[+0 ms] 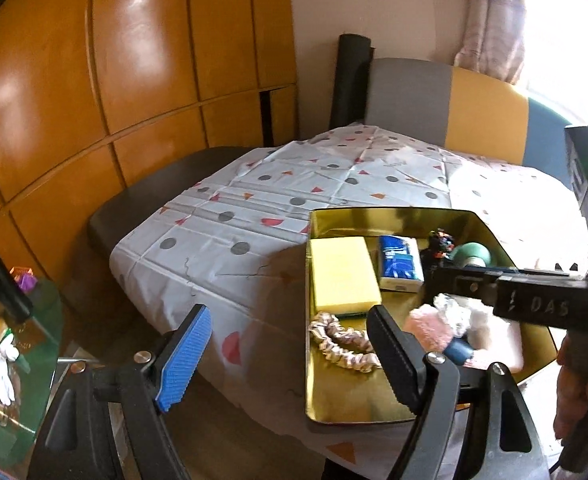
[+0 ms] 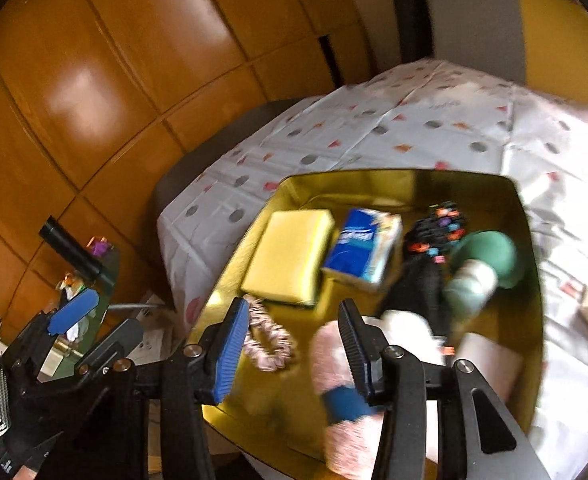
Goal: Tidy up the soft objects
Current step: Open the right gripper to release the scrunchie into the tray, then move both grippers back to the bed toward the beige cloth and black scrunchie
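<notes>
A gold tin tray sits on the patterned tablecloth. It holds a yellow sponge, a blue tissue pack, a black beaded item, a green rolled item, a satin scrunchie and a pink fluffy item. My left gripper is open and empty at the tray's near left edge. My right gripper is open and empty, low over the scrunchie and pink item; its body shows in the left wrist view.
The tablecloth covers a dark table. A grey, yellow and blue chair back stands behind it. Wooden cabinet doors fill the left. A green glass side table with small items stands at lower left.
</notes>
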A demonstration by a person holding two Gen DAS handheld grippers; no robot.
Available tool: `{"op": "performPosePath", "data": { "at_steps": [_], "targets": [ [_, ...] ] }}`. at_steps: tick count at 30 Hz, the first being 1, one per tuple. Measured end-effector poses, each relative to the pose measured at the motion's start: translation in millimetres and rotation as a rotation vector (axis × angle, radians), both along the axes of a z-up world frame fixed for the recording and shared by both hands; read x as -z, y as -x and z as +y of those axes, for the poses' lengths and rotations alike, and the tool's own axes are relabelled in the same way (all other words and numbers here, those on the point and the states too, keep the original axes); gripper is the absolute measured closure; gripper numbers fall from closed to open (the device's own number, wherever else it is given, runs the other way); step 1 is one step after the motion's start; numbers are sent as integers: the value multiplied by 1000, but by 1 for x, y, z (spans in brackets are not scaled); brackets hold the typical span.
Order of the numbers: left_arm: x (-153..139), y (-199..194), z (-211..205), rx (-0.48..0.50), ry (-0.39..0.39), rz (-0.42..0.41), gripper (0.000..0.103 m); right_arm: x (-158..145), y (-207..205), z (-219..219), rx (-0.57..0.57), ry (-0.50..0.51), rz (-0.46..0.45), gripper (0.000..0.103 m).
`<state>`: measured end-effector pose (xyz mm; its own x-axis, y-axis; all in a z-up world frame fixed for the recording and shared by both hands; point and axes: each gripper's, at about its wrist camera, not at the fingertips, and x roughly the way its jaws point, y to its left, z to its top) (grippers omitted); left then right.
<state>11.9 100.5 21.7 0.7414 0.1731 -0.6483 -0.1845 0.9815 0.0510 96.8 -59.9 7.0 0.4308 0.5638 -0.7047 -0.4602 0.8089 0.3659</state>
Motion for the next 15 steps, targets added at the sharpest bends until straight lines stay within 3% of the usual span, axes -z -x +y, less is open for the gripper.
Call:
{"op": "performPosePath", "data": {
  "at_steps": [15],
  "targets": [
    [-2,-2,-44,120,-23,11,22,-17,13,-87,171,49,-78,48]
  ]
}}
